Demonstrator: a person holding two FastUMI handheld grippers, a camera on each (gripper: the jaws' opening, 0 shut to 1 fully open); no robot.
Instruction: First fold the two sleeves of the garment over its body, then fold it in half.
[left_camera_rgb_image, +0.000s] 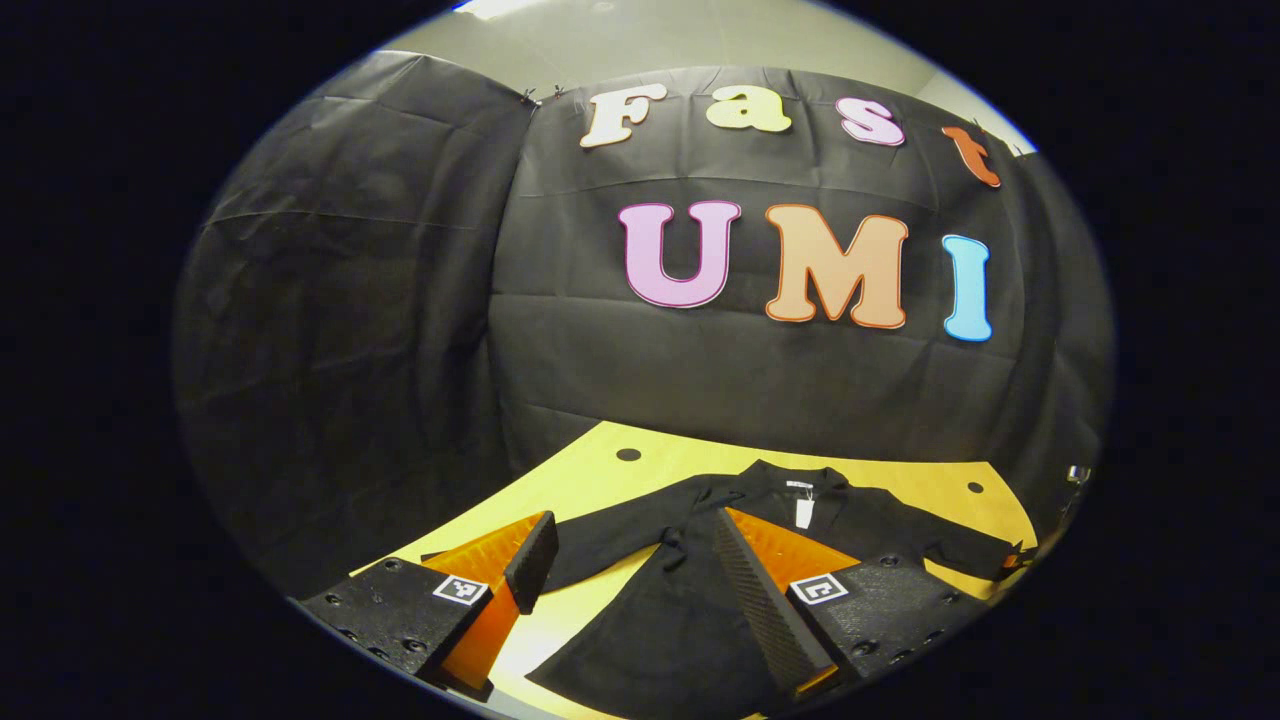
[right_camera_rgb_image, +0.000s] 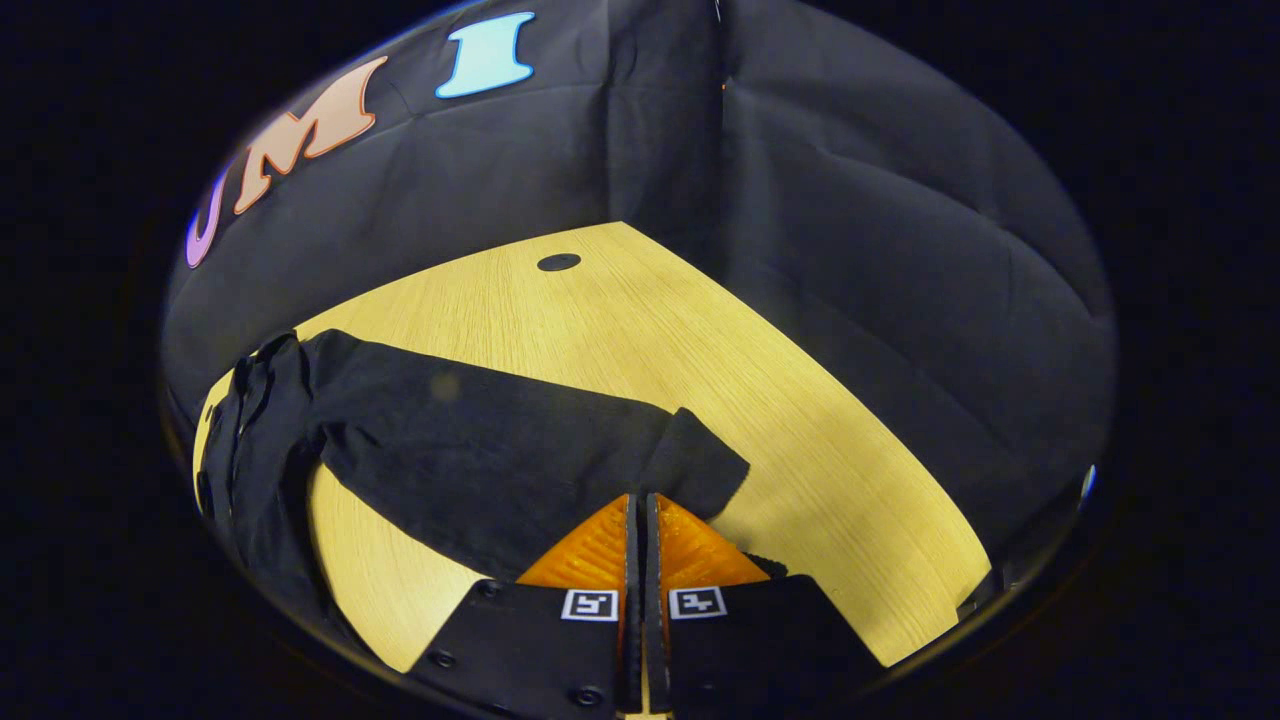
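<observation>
Closest in the right gripper view, the right gripper (right_camera_rgb_image: 640, 505) has its two fingers pressed together, pinching the cuff end of the black garment's sleeve (right_camera_rgb_image: 560, 440), which stretches across the wooden table (right_camera_rgb_image: 800, 420) toward the body of the garment (right_camera_rgb_image: 250, 440) at the left. Over in the left gripper view, the left gripper (left_camera_rgb_image: 630, 560) hangs with its fingers spread wide above the garment, which lies flat on the table, collar toward the black cloth wall (left_camera_rgb_image: 400, 300), one sleeve reaching left and the other right.
</observation>
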